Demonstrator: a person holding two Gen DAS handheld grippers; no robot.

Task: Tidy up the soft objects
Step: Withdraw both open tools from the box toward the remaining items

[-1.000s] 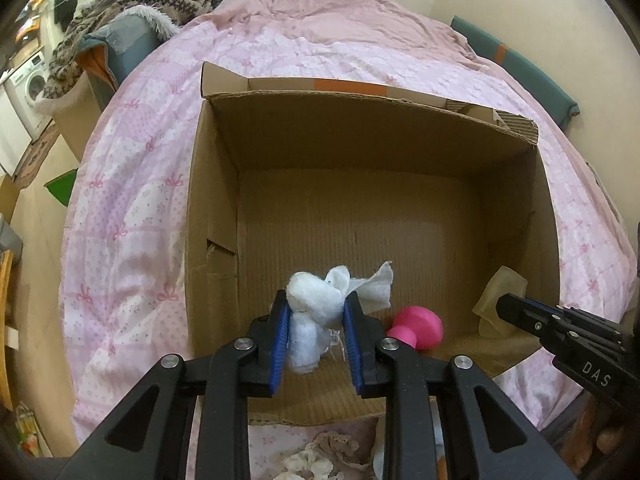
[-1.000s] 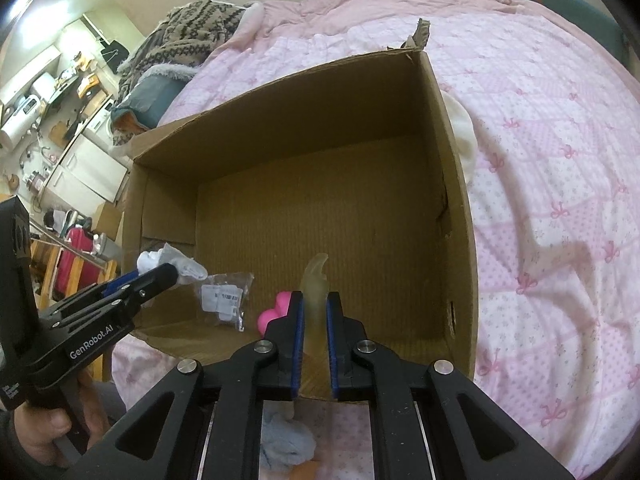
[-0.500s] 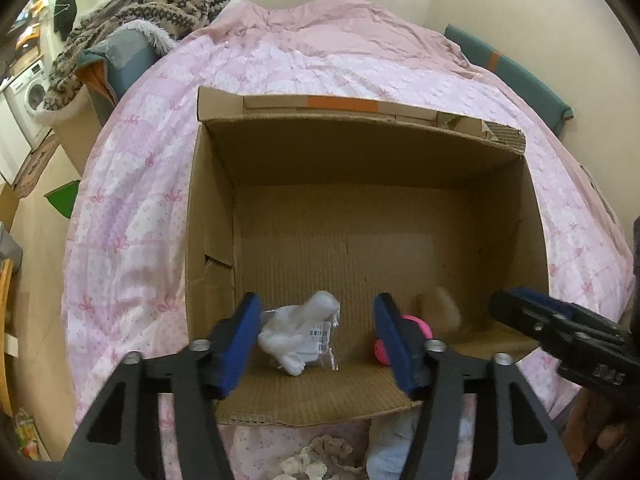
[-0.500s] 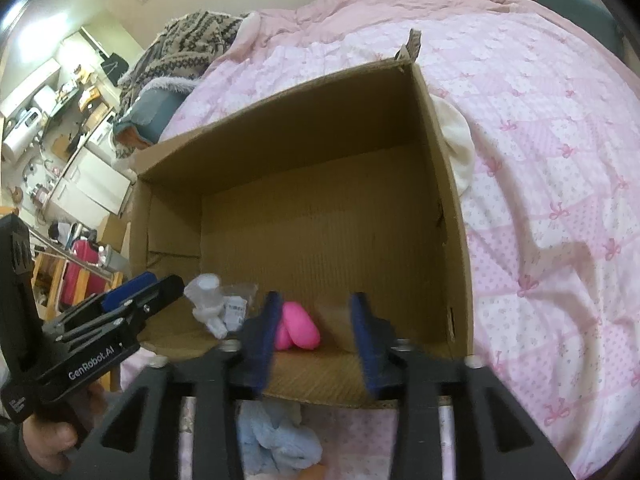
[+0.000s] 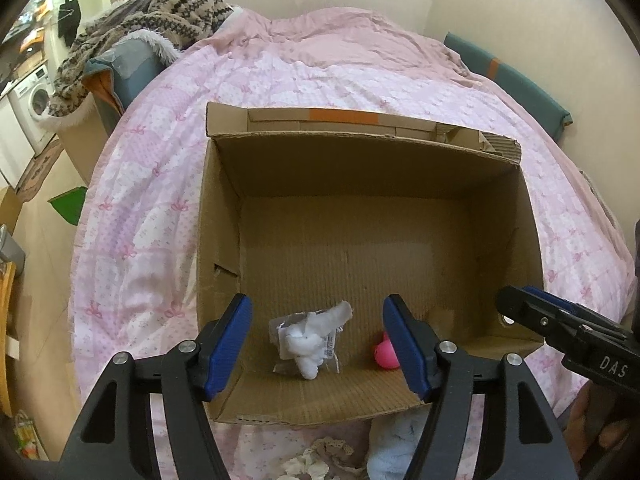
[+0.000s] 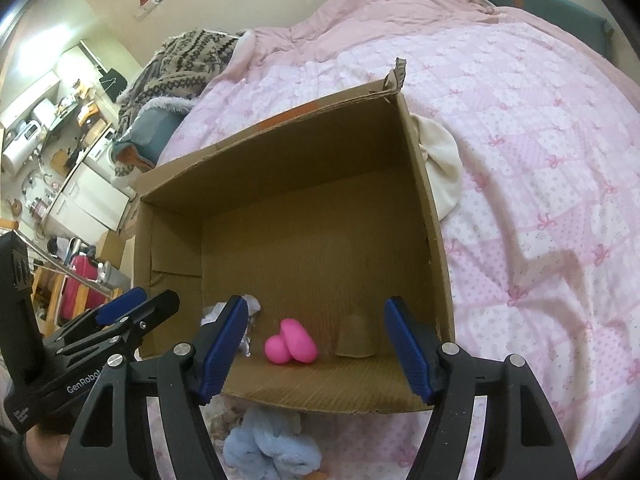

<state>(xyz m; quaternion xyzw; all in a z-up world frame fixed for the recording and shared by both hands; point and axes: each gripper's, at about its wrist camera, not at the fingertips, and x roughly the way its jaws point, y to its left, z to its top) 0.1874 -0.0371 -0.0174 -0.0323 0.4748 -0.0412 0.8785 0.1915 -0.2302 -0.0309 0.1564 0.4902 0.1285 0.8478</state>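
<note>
An open cardboard box (image 5: 220,248) (image 6: 432,240) lies on a pink bed. Inside near the front lie a white soft item in a clear bag (image 5: 310,336), a pink soft toy (image 6: 291,341) (image 5: 385,356), and a beige soft piece (image 6: 355,336). My left gripper (image 5: 318,346) is open and empty above the box's front edge, over the white item. My right gripper (image 6: 316,344) is open and empty above the pink toy and beige piece. Each gripper shows in the other's view, the right (image 5: 560,320) and the left (image 6: 120,316).
A light blue soft item (image 6: 272,448) (image 5: 394,448) and a lacy cream item (image 5: 316,460) lie on the bed in front of the box. A cream cloth (image 6: 438,168) lies beside the box's right wall. A patterned blanket (image 5: 160,12) is piled at the bed's far left.
Both grippers opened and let go: the white bagged item and the beige piece dropped into the box. Both grippers then pulled back and up from the box.
</note>
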